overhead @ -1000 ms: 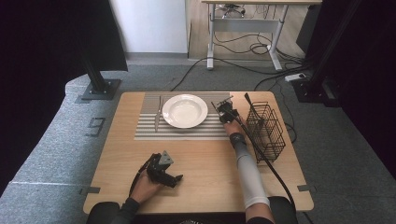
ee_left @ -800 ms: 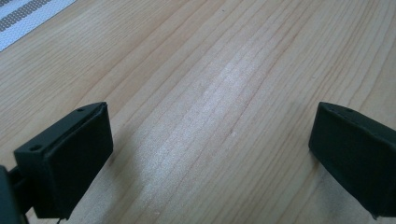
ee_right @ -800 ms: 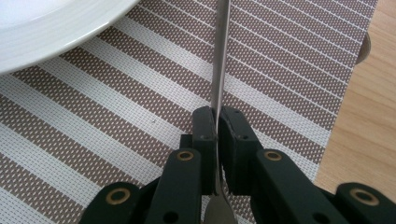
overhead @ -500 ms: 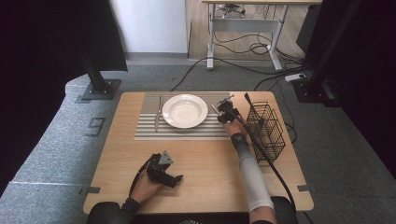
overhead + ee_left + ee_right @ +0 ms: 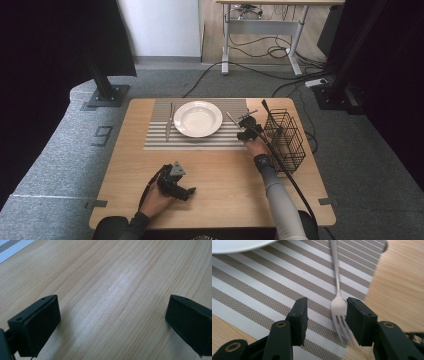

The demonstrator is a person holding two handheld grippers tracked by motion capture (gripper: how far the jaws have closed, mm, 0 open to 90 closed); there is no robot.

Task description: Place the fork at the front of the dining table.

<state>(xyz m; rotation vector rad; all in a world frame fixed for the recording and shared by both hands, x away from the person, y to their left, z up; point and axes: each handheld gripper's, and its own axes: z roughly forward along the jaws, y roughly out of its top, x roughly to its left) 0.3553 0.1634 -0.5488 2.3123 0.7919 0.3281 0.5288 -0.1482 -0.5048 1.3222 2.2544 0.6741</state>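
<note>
1. In the right gripper view the fork's (image 5: 338,302) handle end runs off the top edge, and its tine tips blur out near the bottom, beside 1 black jaw.
2. In the same view the white plate (image 5: 234,244) is cut to a thin arc at the top left.
3. In the high view the right gripper (image 5: 246,129) is too small to show its jaws; the right gripper view shows them spread, the fork's head lying between them against 1 jaw, with a gap to the other.
4. The fork lies on the striped placemat (image 5: 197,140), right of the plate (image 5: 198,118); a knife (image 5: 169,122) lies left of it.
5. The right forearm reaches forward, its hand (image 5: 256,146) just beside the black wire basket (image 5: 286,137).
6. The left hand (image 5: 156,199) rests near the table's (image 5: 225,175) front edge, holding the left gripper (image 5: 176,184).
7. The left gripper's (image 5: 112,322) jaws stand wide apart over bare wood, holding nothing.
</note>
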